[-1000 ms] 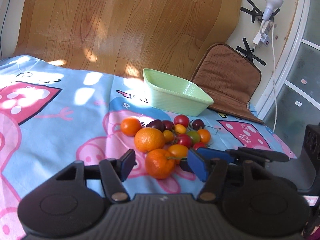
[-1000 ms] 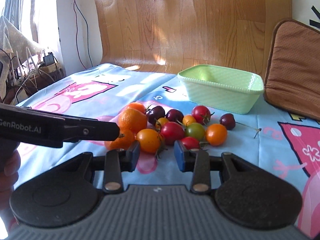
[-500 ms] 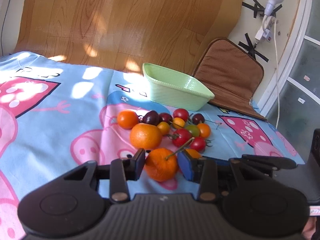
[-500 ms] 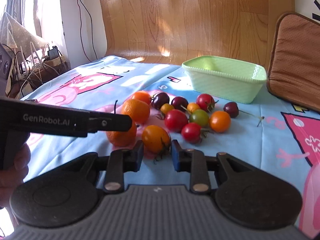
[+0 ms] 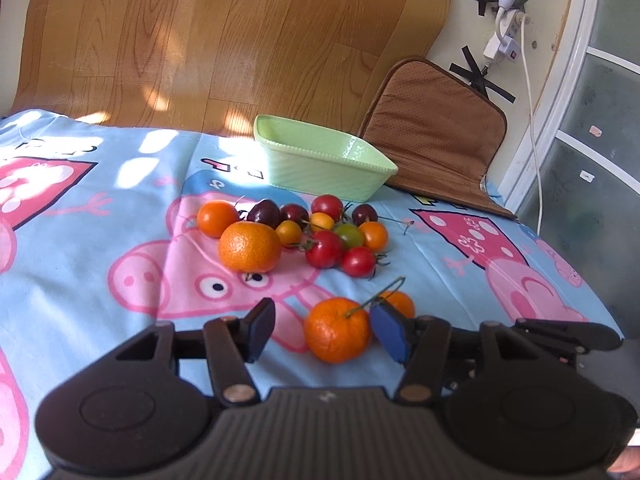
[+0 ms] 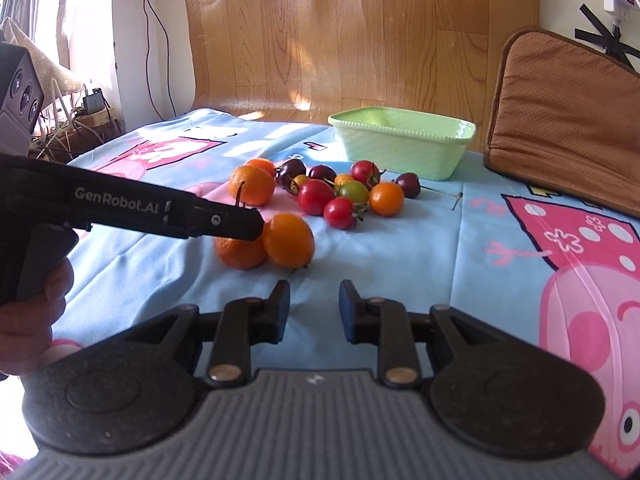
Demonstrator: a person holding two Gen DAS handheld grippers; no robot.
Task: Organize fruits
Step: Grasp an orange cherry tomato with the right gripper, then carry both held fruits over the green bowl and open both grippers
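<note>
A pile of tomatoes, cherries and a mandarin (image 5: 249, 246) lies on the cartoon cloth in front of an empty green basket (image 5: 320, 164). Nearer me lie a stemmed mandarin (image 5: 337, 329) and an orange tomato (image 6: 288, 240), side by side. My left gripper (image 5: 324, 330) is open, its jaws on either side of the stemmed mandarin, which rests on the cloth against the right pad. My right gripper (image 6: 314, 308) is open and empty, just short of the orange tomato. The left gripper's body (image 6: 132, 210) crosses the right wrist view and hides part of the stemmed mandarin (image 6: 240, 252).
A brown cushion (image 5: 436, 136) leans against the wall right of the basket. The cloth's right edge (image 5: 592, 296) drops off near a glass door. A white cable and plug (image 5: 508, 36) hang on the wall. Cables and clutter (image 6: 80, 120) lie past the cloth's left edge.
The left gripper closed around the stemmed mandarin, then opened again. The right gripper closed in on the orange tomato, then opened wider and drew back. Both fruits now lie nearer, apart from the pile.
</note>
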